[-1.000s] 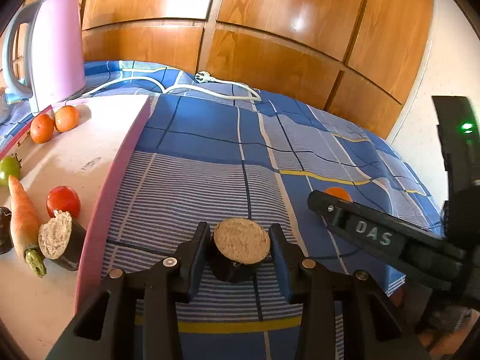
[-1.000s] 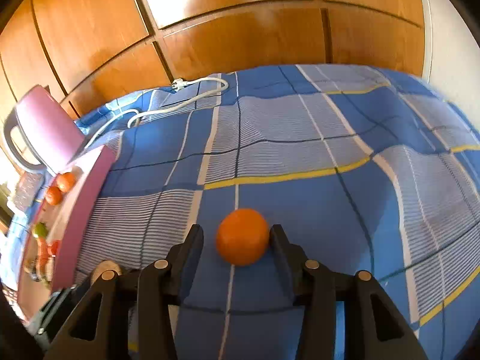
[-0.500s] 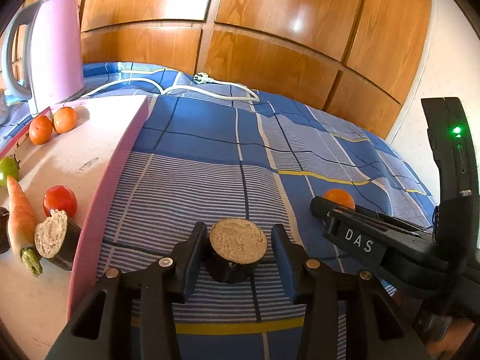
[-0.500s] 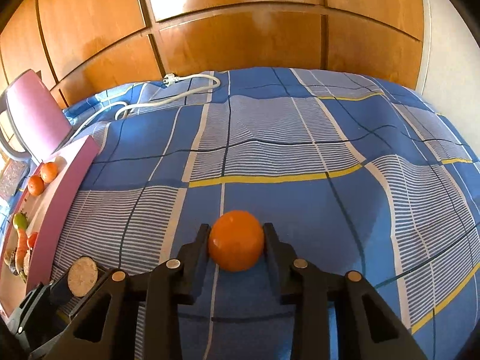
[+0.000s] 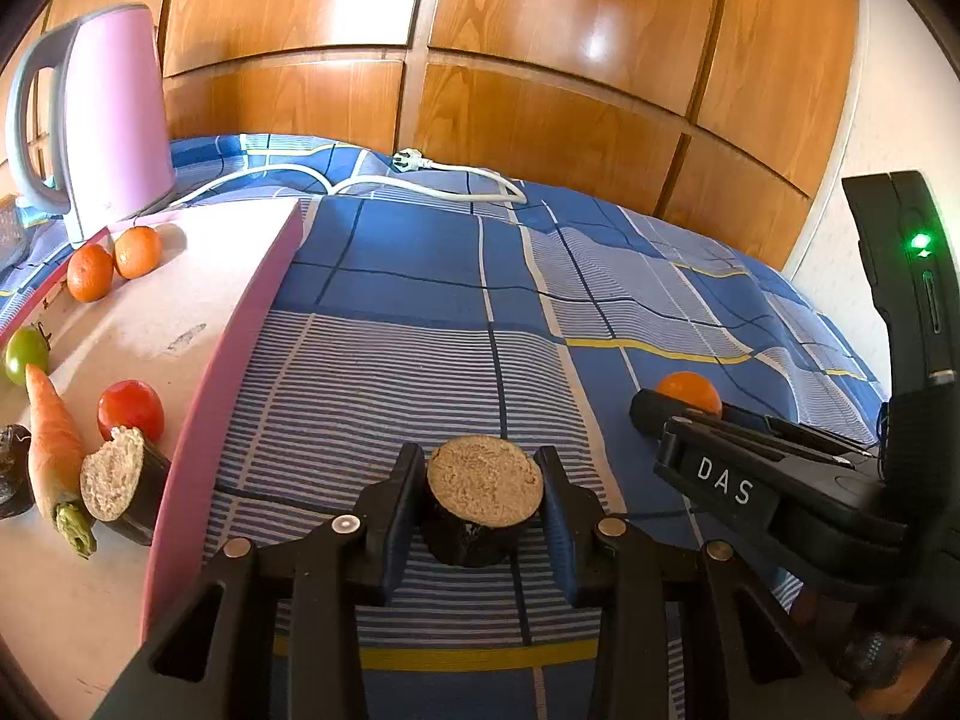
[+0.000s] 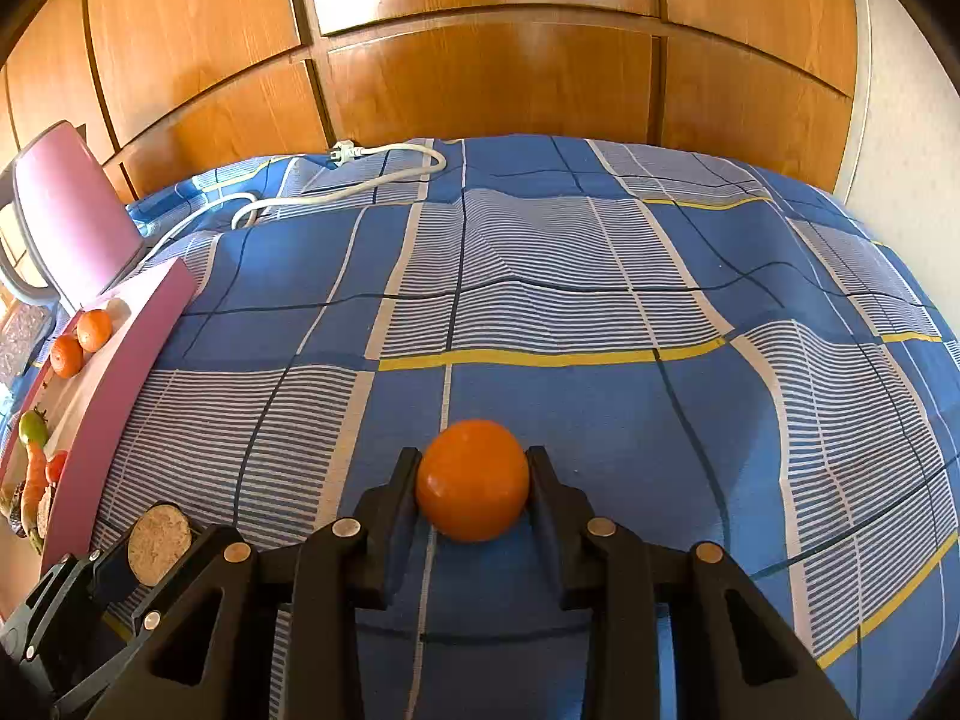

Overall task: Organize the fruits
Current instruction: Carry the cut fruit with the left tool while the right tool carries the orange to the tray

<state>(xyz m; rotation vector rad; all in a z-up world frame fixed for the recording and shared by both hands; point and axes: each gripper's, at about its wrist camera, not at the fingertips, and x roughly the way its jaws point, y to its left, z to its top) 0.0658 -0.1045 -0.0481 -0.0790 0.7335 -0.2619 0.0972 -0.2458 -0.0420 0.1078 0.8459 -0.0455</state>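
Observation:
My left gripper is shut on a cut eggplant piece, dark skin with the pale cut face up, just above the blue checked cloth. My right gripper is shut on an orange over the cloth; this gripper and orange also show at the right of the left wrist view. The left gripper and its eggplant piece show at the lower left of the right wrist view. A pink-edged tray lies to the left.
The tray holds two oranges, a green tomato, a red tomato, a carrot and another eggplant piece. A pink kettle stands behind it. A white cable with plug lies before the wooden panels.
Both grippers have closed: the left on the eggplant piece, the right on the orange. The right gripper has come closer to the left one.

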